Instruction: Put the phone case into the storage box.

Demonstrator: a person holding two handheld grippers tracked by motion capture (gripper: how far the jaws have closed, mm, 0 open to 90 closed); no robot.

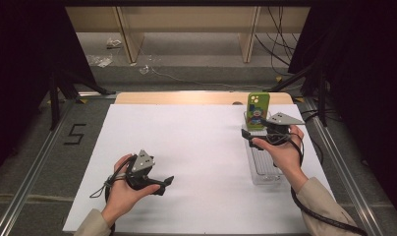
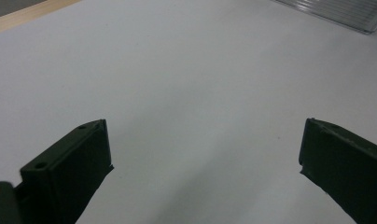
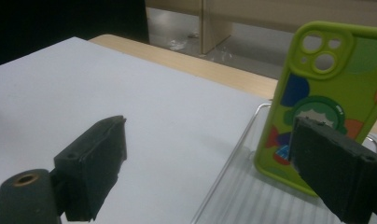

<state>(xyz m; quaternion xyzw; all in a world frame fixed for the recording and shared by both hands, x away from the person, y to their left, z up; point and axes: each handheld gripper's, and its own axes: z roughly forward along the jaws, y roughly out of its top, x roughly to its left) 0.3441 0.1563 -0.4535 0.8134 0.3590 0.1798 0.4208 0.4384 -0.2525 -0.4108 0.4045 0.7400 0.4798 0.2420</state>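
left gripper: jaws wide apart, low | right gripper: jaws apart, nothing held

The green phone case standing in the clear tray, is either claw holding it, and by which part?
Neither holds it. The right claw is open beside the green phone case, which stands in the clear tray. The left claw is open over the white sheet.

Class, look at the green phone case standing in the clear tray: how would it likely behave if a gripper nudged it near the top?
The green phone case stands nearly upright in the clear tray, so it would probably tip easily. It looks thin and hollow, likely light and slightly flexible.
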